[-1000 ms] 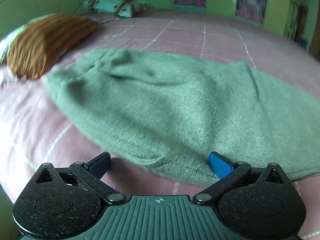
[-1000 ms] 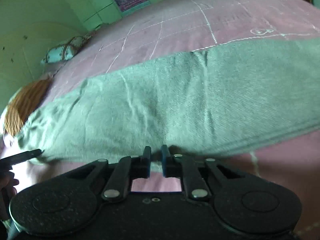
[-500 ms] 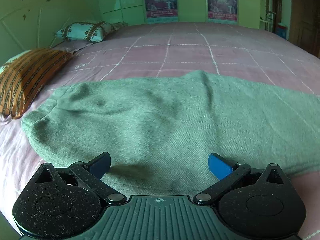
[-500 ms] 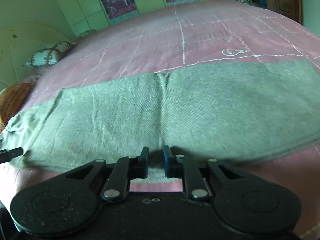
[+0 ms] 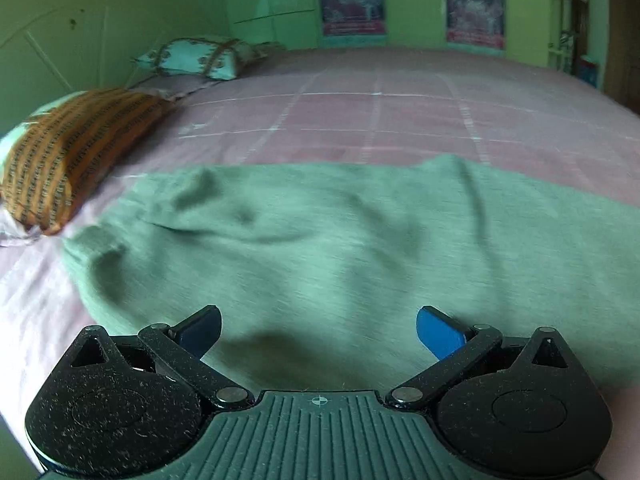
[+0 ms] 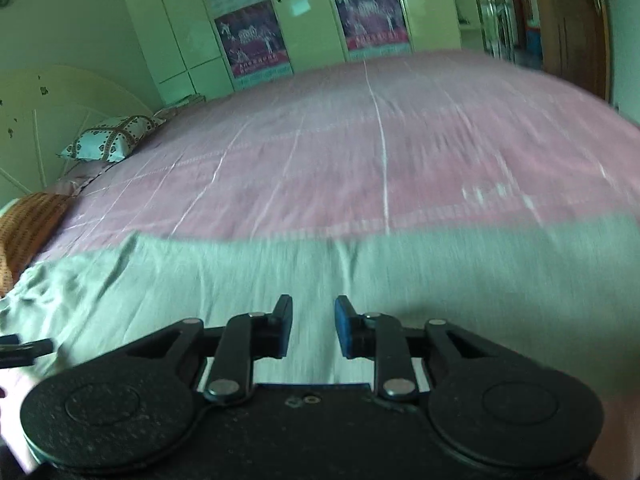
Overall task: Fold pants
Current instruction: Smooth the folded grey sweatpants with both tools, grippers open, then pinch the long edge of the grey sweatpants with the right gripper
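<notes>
The grey-green pants (image 5: 340, 248) lie flat, folded lengthwise, across the near part of the pink bed; they also show in the right wrist view (image 6: 360, 276). My left gripper (image 5: 318, 330) is wide open and empty just above the pants' near edge, toward their rounded left end. My right gripper (image 6: 313, 326) is partly open with a narrow gap and holds nothing; it sits over the near edge of the pants further right. The tip of the left gripper (image 6: 24, 350) shows at the far left of the right wrist view.
The pink bedsheet (image 5: 380, 120) with white grid lines stretches away behind the pants. An orange striped pillow (image 5: 68, 152) lies at the left, close to the pants' end. A light patterned pillow (image 5: 200, 58) sits by the headboard. Green wardrobe doors with posters (image 6: 308, 20) stand behind.
My right gripper has opened from shut to a narrow gap and let go of the pants' edge. Both views have risen and tilted toward the far wall. The left gripper stayed open.
</notes>
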The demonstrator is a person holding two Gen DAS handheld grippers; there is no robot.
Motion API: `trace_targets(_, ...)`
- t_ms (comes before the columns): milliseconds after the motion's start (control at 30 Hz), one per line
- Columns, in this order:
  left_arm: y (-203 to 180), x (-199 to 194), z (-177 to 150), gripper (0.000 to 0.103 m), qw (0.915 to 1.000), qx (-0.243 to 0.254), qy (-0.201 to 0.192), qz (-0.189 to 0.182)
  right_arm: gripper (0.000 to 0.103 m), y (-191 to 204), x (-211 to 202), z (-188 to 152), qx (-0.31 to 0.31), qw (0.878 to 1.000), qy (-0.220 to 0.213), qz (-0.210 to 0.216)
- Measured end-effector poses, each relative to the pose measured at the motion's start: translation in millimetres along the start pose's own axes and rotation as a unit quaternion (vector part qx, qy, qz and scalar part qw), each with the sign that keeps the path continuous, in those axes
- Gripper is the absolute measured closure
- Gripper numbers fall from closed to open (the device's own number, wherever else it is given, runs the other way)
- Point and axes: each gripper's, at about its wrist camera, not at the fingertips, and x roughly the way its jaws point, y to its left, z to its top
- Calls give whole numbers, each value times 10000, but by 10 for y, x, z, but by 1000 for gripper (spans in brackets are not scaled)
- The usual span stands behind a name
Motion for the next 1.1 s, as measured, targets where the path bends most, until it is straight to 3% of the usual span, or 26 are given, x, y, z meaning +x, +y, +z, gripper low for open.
trace_targets(133, 136, 231, -90, 0, 9997, 31, 245, 5, 88, 59, 415, 172, -207, 9997, 131, -42)
trace_targets(200, 136, 210, -124, 0, 9997, 98, 201, 4, 96, -22, 700, 143, -218, 9962, 667, -517)
trace_targets(233, 136, 200, -126, 0, 9997, 95, 207, 8, 100, -159, 733, 132, 82, 9964, 726, -434)
trace_targets(267, 138, 182, -126, 0, 9997, 89, 215, 22, 103, -267, 658, 148, 401, 9962, 681, -365)
trace_targets(333, 134, 139, -148, 0, 9998, 89, 165, 39, 87, -384, 252, 133, 606, 9972, 132, -406)
trace_targets(367, 132, 128, -171, 0, 9999, 90, 124, 38, 87, -488, -26, 78, 758, 9963, -248, -314)
trace_targets(433, 131, 135, -212, 0, 10000, 77, 32, 40, 88, -902, -557, -127, 1587, 9840, -775, -228)
trace_targets(500, 144, 138, -220, 0, 10000, 42, -2, 34, 87, -1411, -962, -384, 2612, 9582, -1090, -429)
trace_targets(600, 152, 141, -215, 0, 10000, 16, 14, 28, 92, -1981, -1319, -724, 3781, 9157, -1260, -511)
trace_targets(667, 160, 143, -213, 0, 10000, -1, 44, 19, 91, -2155, -1383, -832, 4108, 9024, -1217, -462)
trace_targets(767, 166, 139, -213, 0, 10000, 6, 91, -8, 86, -2259, -1331, -905, 4448, 8882, -1081, -380)
trace_targets(900, 170, 136, -211, 0, 9999, 19, 110, -34, 88, -2330, -1093, -932, 4807, 8720, -718, -580)
trace_targets(967, 169, 131, -214, 0, 9999, 17, 116, -35, 88, -2353, -1016, -995, 4966, 8633, -800, -420)
trace_targets(1033, 160, 129, -219, 0, 9999, 24, 105, -34, 85, -2365, -987, -1004, 4940, 8642, -913, -282)
trace_targets(1100, 157, 130, -228, 0, 10000, 21, 87, -35, 85, -2358, -981, -974, 4654, 8802, -868, -341)
